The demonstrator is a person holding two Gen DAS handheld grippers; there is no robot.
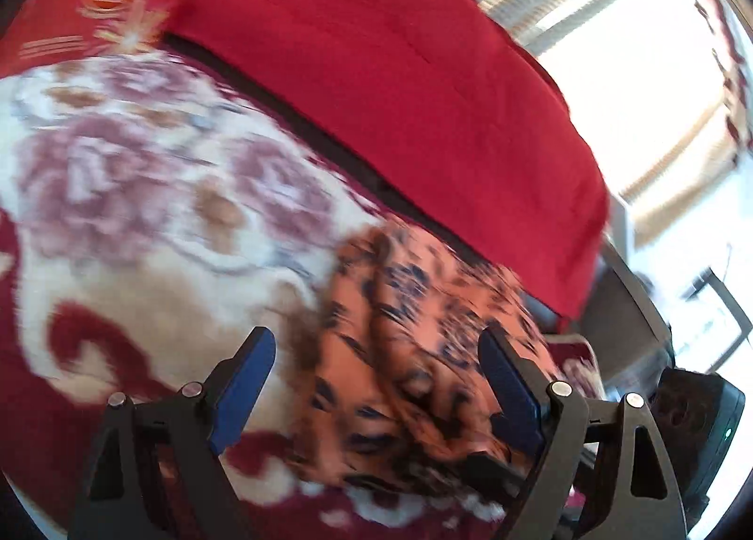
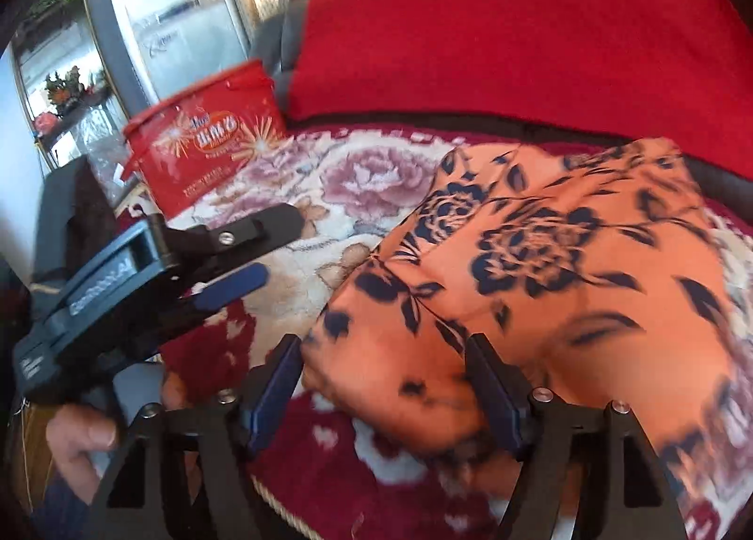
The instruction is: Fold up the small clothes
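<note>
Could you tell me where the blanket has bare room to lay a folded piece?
Free: floral blanket between the red tub and the orange garment. Crowded: the near edge, where both the left gripper and right gripper sit.

red tub [image 2: 207,149] – orange logo, lettering blurred, nothing readable

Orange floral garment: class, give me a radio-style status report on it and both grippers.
Left gripper and right gripper: jaws open, empty. Orange floral garment bunched on flowered blanket. Red tub stands clear.
</note>
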